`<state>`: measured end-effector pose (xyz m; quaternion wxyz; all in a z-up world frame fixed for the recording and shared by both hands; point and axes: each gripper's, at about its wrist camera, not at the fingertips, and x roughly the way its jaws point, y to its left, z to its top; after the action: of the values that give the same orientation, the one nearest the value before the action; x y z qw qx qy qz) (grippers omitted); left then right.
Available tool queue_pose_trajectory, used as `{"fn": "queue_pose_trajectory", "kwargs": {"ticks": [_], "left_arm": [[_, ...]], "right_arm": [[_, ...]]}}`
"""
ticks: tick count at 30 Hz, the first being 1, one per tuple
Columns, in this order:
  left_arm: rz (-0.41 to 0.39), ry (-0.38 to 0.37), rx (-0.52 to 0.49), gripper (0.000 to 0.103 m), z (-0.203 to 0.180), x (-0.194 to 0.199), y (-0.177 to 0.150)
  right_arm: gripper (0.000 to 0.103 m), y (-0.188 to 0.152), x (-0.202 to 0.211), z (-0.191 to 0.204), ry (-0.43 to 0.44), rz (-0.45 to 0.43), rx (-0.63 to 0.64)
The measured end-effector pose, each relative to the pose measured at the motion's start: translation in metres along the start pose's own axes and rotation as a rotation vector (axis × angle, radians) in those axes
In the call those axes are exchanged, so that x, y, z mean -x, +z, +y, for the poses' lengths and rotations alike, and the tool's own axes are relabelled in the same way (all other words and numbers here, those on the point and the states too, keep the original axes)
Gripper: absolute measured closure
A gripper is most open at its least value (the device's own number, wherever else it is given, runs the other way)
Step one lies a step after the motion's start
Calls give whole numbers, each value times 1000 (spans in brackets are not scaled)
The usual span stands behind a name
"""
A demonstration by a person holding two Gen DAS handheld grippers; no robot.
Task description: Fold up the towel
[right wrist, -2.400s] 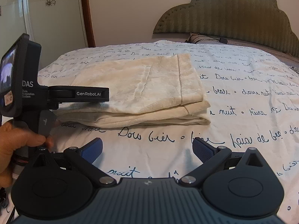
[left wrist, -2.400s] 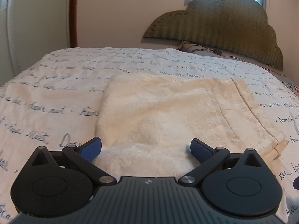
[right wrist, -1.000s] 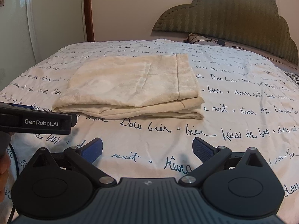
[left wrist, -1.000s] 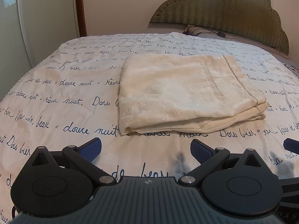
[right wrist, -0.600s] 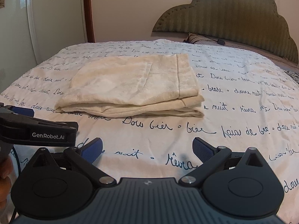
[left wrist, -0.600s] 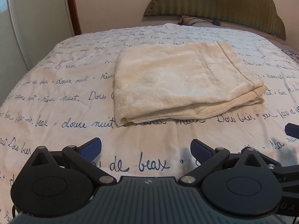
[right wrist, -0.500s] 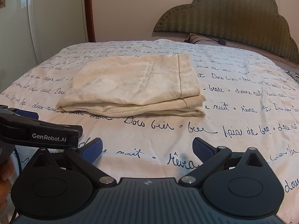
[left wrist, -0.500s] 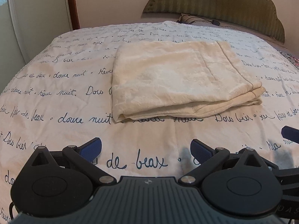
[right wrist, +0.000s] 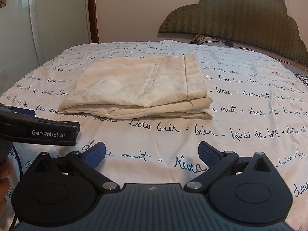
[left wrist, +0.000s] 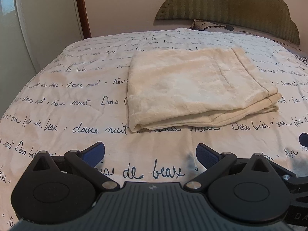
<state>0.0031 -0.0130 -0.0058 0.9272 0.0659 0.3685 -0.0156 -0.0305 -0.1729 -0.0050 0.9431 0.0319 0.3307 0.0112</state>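
A cream towel (left wrist: 194, 88) lies folded into a flat rectangle of several layers on the bed, its stacked edges facing me. In the right wrist view the same towel (right wrist: 138, 86) sits ahead and slightly left. My left gripper (left wrist: 150, 154) is open, well short of the towel's near edge, with only bedspread between its blue pads. Open too is my right gripper (right wrist: 152, 154), empty, hovering over the bedspread in front of the towel. The left gripper's black body (right wrist: 38, 129) shows at the left of the right wrist view.
The bed is covered by a white bedspread (left wrist: 77, 100) printed with dark cursive words. A green padded headboard (right wrist: 240, 17) and a pillow (right wrist: 207, 39) stand at the far end. A pale wardrobe (right wrist: 38, 19) rises on the left. A hand (right wrist: 3, 182) shows at the left edge.
Both grippers have drawn back from the towel toward the foot of the bed. The left one was right over the towel's near edge; now bedspread lies between. The towel has not moved.
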Motion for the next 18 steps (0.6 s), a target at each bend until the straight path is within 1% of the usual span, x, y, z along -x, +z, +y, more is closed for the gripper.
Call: {"fn": "queue_pose_trajectory", "kwargs": {"ticks": [6,18], "left_arm": [[-2,2,12,1,2,0,0],[8,6,17,1,3,-2,0]], "right_arm": [[0,1,2,-6,-7,-3,-16],[0,-1,1,0,8,-3,0]]}}
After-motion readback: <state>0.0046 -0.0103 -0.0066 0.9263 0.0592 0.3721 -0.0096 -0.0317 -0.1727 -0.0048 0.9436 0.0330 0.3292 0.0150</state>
